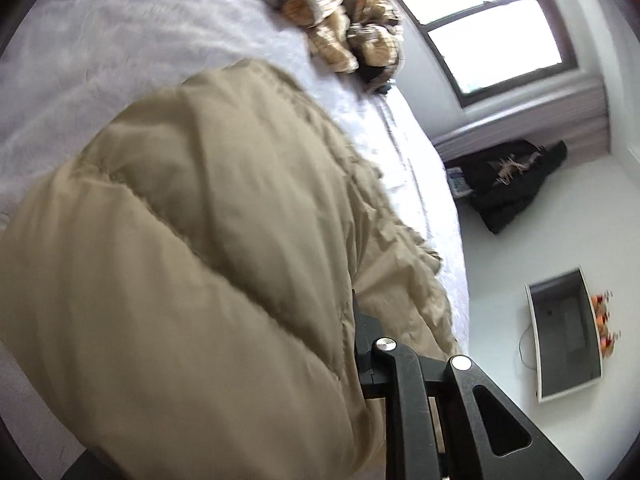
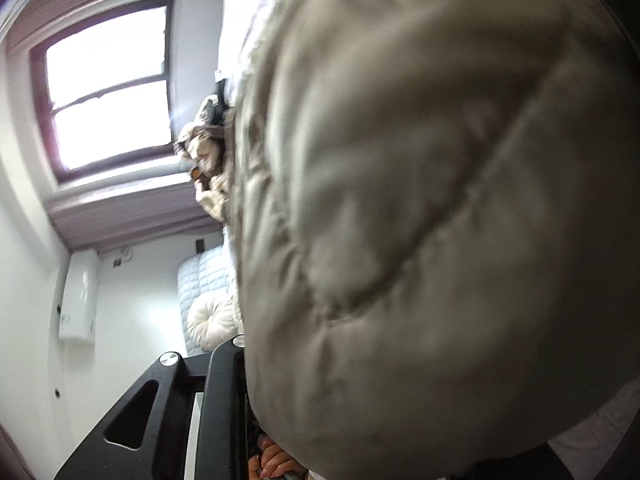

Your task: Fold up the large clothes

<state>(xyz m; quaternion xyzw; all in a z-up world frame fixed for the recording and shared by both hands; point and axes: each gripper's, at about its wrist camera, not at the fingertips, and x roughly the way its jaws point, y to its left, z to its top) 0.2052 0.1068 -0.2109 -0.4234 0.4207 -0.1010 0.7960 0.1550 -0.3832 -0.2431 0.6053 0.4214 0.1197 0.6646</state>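
Note:
A puffy beige quilted jacket (image 1: pixel 192 216) fills most of the left wrist view, bunched up over the pale bed cover (image 1: pixel 100 60). My left gripper (image 1: pixel 353 308) is shut on a fold of it; only one black finger (image 1: pixel 362 332) shows, the other is buried under the fabric. In the right wrist view the same jacket (image 2: pixel 420 200) bulges close to the lens. My right gripper (image 2: pixel 245 346) is shut on its edge, with the jacket hiding one finger.
A heap of striped tan clothes (image 1: pixel 352 28) lies at the bed's far end by a window (image 1: pixel 492 24). A black garment (image 1: pixel 508 180) and a white tray (image 1: pixel 564 332) are on the floor. A round cushion (image 2: pixel 212 320), a wall unit (image 2: pixel 80 296) and a hand (image 2: pixel 276 460) show.

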